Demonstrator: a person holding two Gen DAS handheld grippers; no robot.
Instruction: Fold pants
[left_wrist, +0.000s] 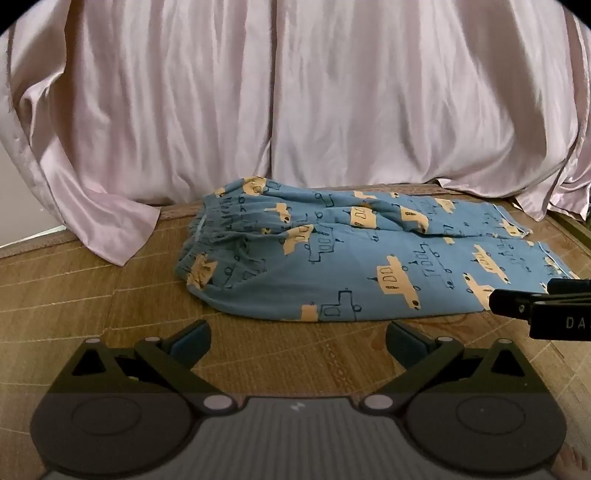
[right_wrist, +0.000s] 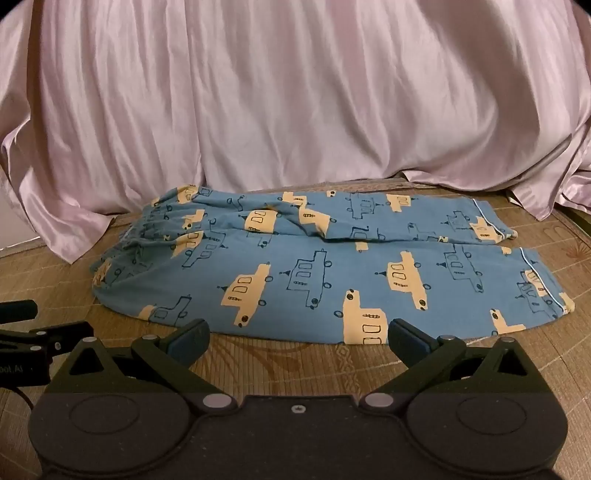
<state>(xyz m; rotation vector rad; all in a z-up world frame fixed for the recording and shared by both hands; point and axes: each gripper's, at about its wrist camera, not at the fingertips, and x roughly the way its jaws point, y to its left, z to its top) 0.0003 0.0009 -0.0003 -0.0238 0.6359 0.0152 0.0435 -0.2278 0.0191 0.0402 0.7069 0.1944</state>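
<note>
Blue pants (left_wrist: 354, 254) with yellow car prints lie flat on a woven mat, elastic waistband to the left, both legs stretched to the right, one leg nearer than the other. In the right wrist view the same pants (right_wrist: 325, 273) fill the middle, their white-piped hems at the right. My left gripper (left_wrist: 298, 341) is open just short of the pants' near edge, holding nothing. My right gripper (right_wrist: 298, 339) is open too, its fingers at the near leg's edge, not closed on the cloth. Each gripper shows in the other's view: the right gripper (left_wrist: 517, 306), the left gripper (right_wrist: 22, 325).
The pants rest on a brown woven mat (left_wrist: 92, 295) with bare room in front and to the left. A pale pink satin sheet (left_wrist: 295, 103) hangs down right behind the pants and drapes onto the mat at the left (right_wrist: 66, 229).
</note>
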